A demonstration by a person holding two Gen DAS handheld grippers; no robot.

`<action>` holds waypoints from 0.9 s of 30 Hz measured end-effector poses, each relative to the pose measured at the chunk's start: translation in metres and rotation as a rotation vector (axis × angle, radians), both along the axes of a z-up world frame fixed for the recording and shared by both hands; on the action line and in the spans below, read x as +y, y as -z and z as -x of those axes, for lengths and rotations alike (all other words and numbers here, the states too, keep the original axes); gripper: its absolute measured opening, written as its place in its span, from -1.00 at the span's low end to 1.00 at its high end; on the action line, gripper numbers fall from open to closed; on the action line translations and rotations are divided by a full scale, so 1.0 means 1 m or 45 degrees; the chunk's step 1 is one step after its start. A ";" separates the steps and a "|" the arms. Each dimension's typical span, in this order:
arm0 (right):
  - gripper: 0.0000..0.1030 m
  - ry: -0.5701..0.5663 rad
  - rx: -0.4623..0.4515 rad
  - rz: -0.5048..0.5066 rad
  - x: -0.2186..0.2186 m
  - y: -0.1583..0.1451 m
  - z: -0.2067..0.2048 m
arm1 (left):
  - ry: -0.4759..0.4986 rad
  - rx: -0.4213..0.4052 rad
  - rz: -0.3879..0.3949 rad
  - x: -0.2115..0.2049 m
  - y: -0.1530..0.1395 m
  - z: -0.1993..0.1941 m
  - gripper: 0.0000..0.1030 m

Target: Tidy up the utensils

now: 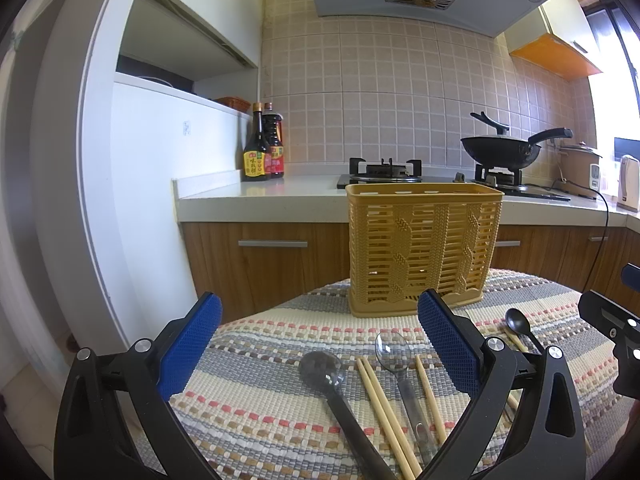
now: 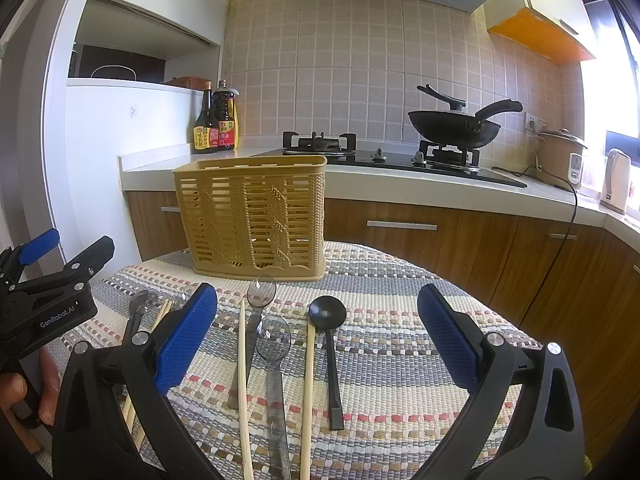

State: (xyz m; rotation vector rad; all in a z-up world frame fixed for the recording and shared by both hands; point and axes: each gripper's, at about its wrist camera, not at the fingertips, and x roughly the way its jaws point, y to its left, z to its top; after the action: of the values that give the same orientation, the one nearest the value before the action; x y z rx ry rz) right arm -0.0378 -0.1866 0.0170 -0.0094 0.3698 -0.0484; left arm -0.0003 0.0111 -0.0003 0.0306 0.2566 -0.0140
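A yellow slotted utensil basket [image 1: 422, 248] stands upright at the far side of a striped woven mat [image 1: 280, 344]; it also shows in the right wrist view [image 2: 252, 224]. Utensils lie on the mat in front of it: a black ladle [image 1: 324, 368], bamboo chopsticks [image 1: 380, 400], a clear plastic spoon [image 1: 392, 350] and a small black spoon [image 1: 518, 322]. In the right wrist view I see two clear spoons [image 2: 274, 340], chopsticks [image 2: 242, 360] and the black spoon [image 2: 328, 312]. My left gripper [image 1: 320, 344] is open above the ladle. My right gripper [image 2: 318, 336] is open above the spoons. Both are empty.
Behind the mat runs a kitchen counter [image 1: 260, 196] with sauce bottles [image 1: 262, 148], a gas hob [image 1: 384, 172] and a black wok [image 1: 504, 152]. A rice cooker [image 2: 560, 156] and kettle [image 2: 618, 180] stand at the right. Wooden cabinet doors [image 2: 420, 236] lie below.
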 end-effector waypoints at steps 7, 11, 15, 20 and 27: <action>0.86 -0.003 0.001 0.005 -0.001 0.001 0.000 | 0.001 0.001 0.000 0.000 0.000 0.000 0.85; 0.86 -0.003 0.002 0.003 -0.001 0.001 0.000 | 0.001 -0.002 -0.003 0.000 0.000 0.000 0.85; 0.86 0.011 0.008 -0.001 -0.001 0.002 0.000 | 0.002 -0.003 0.002 0.001 0.000 0.000 0.85; 0.86 0.088 -0.006 0.012 -0.004 0.002 0.001 | 0.006 0.029 0.083 0.015 -0.003 -0.004 0.85; 0.86 0.136 0.068 0.016 -0.008 -0.002 -0.006 | 0.197 0.347 0.344 0.065 -0.017 -0.043 0.83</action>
State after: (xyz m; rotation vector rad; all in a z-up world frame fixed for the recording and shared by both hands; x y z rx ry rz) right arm -0.0320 -0.1946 0.0191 -0.0036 0.4229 -0.1565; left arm 0.0428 0.0765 0.0170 -0.2220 0.5226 -0.2075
